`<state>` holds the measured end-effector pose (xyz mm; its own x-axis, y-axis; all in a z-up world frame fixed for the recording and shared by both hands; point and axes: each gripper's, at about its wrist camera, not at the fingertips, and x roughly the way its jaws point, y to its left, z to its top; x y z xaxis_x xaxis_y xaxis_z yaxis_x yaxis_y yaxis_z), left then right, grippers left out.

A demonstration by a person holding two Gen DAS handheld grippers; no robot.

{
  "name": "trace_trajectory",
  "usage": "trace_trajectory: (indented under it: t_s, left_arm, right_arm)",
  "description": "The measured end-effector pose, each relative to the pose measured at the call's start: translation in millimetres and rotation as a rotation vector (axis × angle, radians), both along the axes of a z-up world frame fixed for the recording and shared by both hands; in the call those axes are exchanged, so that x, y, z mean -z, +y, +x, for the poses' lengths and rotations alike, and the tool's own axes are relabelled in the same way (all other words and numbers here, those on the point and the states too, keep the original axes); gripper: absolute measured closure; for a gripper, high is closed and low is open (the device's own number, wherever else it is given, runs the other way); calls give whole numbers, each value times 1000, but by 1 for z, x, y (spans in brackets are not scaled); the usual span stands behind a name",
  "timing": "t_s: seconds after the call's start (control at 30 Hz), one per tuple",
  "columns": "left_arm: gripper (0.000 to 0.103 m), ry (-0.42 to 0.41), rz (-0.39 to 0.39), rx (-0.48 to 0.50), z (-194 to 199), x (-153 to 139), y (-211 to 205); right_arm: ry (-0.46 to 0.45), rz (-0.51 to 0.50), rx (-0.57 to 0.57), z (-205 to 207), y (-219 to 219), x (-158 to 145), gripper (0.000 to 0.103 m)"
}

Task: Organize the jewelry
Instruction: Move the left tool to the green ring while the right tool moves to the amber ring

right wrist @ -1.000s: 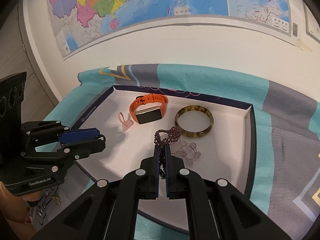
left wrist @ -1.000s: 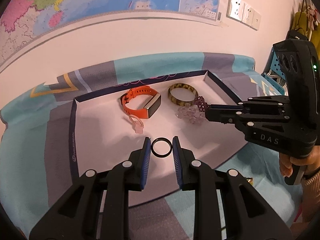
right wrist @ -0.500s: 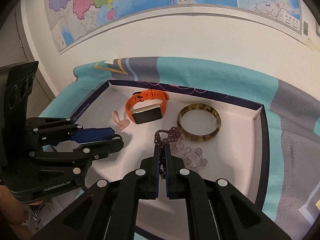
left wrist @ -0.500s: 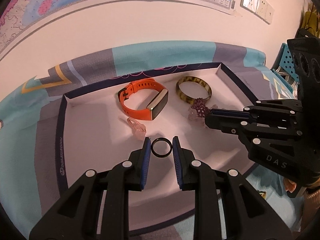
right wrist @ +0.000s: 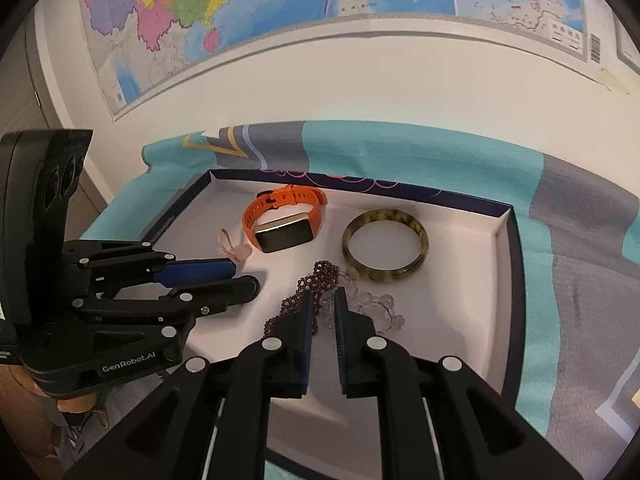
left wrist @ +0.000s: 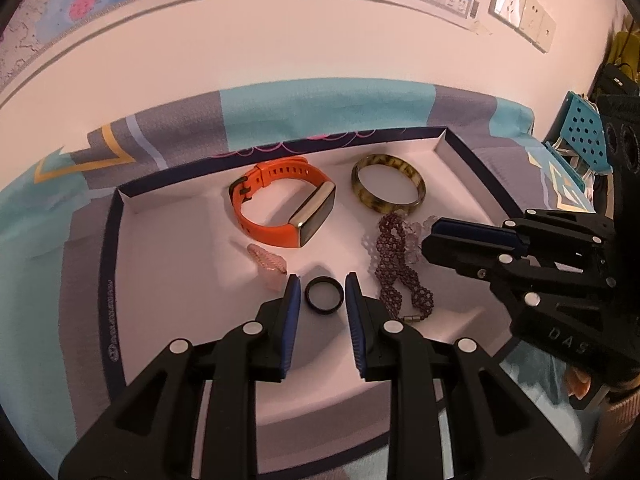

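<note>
A: Your left gripper (left wrist: 320, 294) is opening, and the black ring (left wrist: 324, 295) sits flat on the tray (left wrist: 120, 280) floor between the pads with a gap on either side. My guess is you're setting it down near the tray's front edge.

B: And the right one?

A: Your right gripper (right wrist: 322, 308) is opening too. The purple bead strand (left wrist: 400, 268) lies slack on the floor, running from the front edge back toward the bangle (right wrist: 385, 245). In the right wrist view a few beads sit in the narrow gap between the pads, but nothing looks pinched.

B: Why there?

A: It reads as sorting. The orange watch (left wrist: 284, 208) and the bangle sit side by side along the tray's far edge, well clear of each other, so the smaller pieces are going in front. The ring is just ahead of the pink charm (left wrist: 267, 262), which lies in front of the watch. The purple strand overlaps the clear bead bracelet (right wrist: 372, 306) close to the bangle, so that pair isn't separated yet.

B: Anything to watch?

A: The ring could roll or drag if a pad catches it as you lift away.
</note>
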<state>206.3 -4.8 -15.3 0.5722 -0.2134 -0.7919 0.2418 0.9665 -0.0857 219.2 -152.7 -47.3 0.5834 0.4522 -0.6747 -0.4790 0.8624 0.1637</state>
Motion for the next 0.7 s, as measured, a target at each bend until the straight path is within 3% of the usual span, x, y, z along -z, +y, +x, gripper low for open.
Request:
trace_trajectory:
  t_s: [0.07,0.4,0.7]
  left_arm:
    - [71,-23,-1,0,-8,-6,3]
    - [61,-149,-22,-6,-63,-42,23]
    - [57,-166,-38,1,-112,-42,37]
  right_arm:
    - [-11,13,0,-5,-3,-4,87]
    - [-63,56,-43,-60,-23,-23,76]
    - [-41,40,-71,-105,-33,-8,71]
